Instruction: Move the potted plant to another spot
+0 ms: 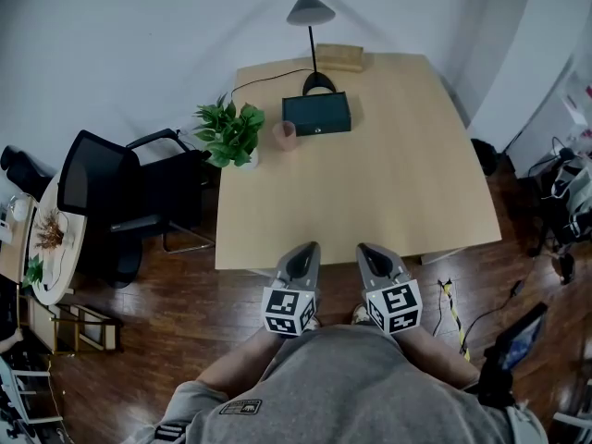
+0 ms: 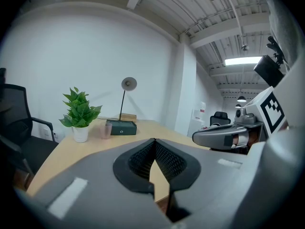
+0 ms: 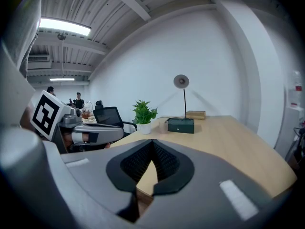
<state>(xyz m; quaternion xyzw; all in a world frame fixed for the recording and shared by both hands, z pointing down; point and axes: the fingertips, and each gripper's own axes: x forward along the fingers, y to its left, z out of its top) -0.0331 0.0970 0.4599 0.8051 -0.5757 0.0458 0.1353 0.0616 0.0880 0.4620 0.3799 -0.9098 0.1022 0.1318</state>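
Observation:
A green potted plant [image 1: 229, 133] in a small white pot stands at the far left edge of the wooden table [image 1: 388, 192]. It also shows in the left gripper view as the plant [image 2: 79, 112] and in the right gripper view as the plant [image 3: 144, 113]. My left gripper [image 1: 306, 248] and right gripper [image 1: 367, 249] hover side by side at the table's near edge, far from the plant. Both are shut with tips touching and nothing between them: left gripper [image 2: 154, 140], right gripper [image 3: 152, 141].
Next to the plant stand a pink cup [image 1: 285, 135] and a dark green box [image 1: 316, 114], with a desk lamp [image 1: 311, 12] and a wooden block [image 1: 339, 57] behind. A black office chair [image 1: 120, 202] stands left of the table. Cables [image 1: 472, 322] lie on the floor at right.

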